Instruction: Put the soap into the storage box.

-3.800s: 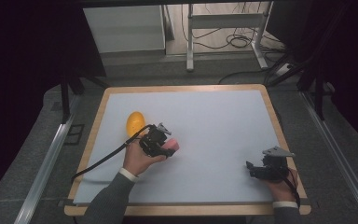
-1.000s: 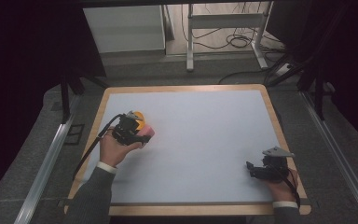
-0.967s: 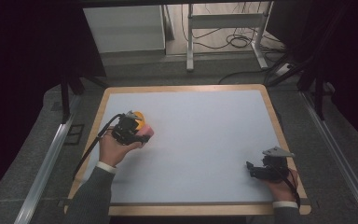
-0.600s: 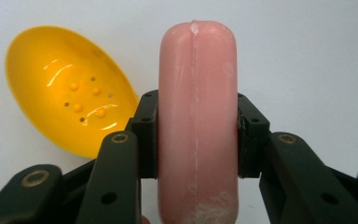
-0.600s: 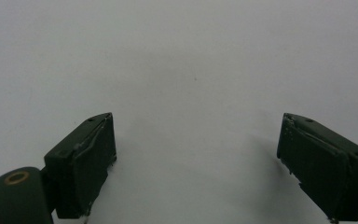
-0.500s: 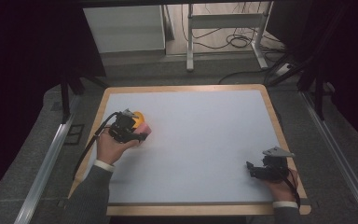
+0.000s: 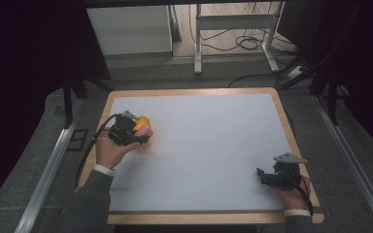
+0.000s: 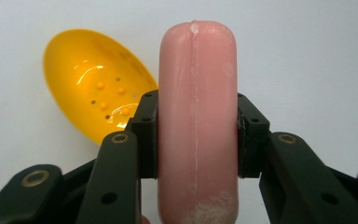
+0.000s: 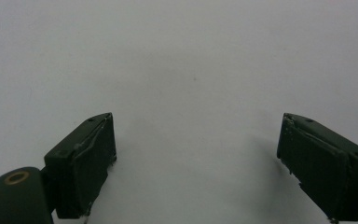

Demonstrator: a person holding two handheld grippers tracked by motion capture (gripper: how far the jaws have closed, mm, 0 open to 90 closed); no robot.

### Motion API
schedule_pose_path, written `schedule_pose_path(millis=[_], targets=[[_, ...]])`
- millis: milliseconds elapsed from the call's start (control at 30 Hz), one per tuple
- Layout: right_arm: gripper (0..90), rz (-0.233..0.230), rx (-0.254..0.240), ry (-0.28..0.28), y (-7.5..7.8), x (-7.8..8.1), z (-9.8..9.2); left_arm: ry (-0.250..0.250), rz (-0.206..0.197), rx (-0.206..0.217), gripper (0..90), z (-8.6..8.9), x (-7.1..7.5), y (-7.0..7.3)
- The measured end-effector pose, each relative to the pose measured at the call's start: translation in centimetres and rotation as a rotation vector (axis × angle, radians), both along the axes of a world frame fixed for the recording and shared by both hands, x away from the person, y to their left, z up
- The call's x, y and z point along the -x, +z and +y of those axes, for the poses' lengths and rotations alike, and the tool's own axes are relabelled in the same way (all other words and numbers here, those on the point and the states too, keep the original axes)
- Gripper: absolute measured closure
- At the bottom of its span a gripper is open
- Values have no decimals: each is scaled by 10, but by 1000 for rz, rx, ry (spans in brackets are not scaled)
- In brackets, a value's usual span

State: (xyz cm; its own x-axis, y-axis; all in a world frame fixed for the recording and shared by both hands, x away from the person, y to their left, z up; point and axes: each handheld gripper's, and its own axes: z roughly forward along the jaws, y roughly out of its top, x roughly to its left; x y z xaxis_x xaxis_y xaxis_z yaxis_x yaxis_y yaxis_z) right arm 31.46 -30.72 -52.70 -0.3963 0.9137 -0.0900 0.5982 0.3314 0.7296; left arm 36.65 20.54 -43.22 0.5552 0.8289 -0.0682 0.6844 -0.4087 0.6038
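Dark surroundings frame your pale blue-grey tabletop with a light wooden rim [image 7: 189, 91], set on a grey floor with cables behind. At the left, your left hand [image 7: 112, 150] brings the left gripper [image 7: 138, 136] over the table's left part, and its black jaws are clamped on a smooth pink sausage-shaped cylinder [image 8: 198, 126], pressing it from both sides at about its middle. Just beyond that pink piece, slightly to its left in the left gripper view, lies a glossy yellow plastic oval scoop with small holes [image 8: 93, 84], hollow side up on the table. Well apart, near the table's right front corner, your right hand [image 7: 294, 187] rests the right gripper [image 9: 196, 158] with its jaws spread wide over bare table.
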Motion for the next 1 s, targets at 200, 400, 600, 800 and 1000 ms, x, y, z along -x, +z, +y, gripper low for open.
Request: schedule_pose_path(millis=[200,400,600,800,1000], targets=[[111,0,1,0,0,0,0,15,-3,-8,602,3,-2,0],[111,0,1,-1,0,0,0,27,5,0,602,6,-6,1],[111,-1,1,-2,0,0,0,44,5,0,602,11,-10,2],[111,0,0,-3,0,0,0,56,14,-1,602,14,-14,2],[111,0,-1,-3,0,0,0,76,20,-9,602,15,-22,0]])
